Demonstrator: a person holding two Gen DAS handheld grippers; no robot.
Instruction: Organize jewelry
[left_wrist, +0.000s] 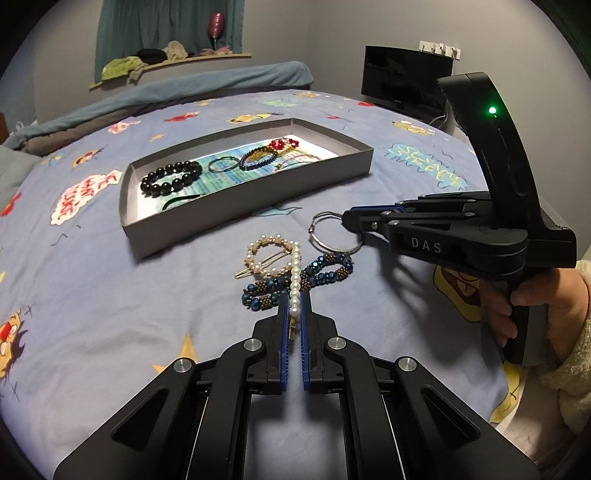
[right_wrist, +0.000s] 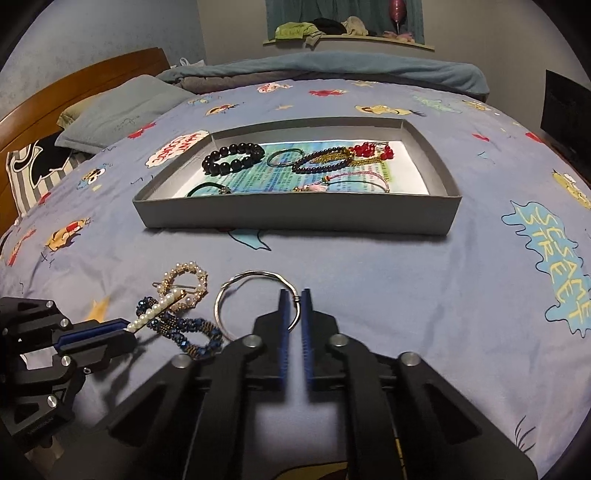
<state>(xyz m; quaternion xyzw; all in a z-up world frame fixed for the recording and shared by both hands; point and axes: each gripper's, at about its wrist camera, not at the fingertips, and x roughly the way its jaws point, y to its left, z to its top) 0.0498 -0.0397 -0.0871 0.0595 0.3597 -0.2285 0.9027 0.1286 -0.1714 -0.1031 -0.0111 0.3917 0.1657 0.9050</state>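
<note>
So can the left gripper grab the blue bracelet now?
Probably not yet. The left gripper is already shut on the pearl clip, which lies across the blue bracelet, so it would need to drop that first.

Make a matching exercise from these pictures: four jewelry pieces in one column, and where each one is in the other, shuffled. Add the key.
Things:
1. pearl hair clip
2. silver ring bangle
3. black bead bracelet
4. blue beaded bracelet

Places:
A. lying in the grey box
B. pinched by the left gripper
C. loose on the bedsheet, under the pearl strand
D. pinched by the right gripper

Pairs: 1-B, 2-D, 3-A, 4-C
</note>
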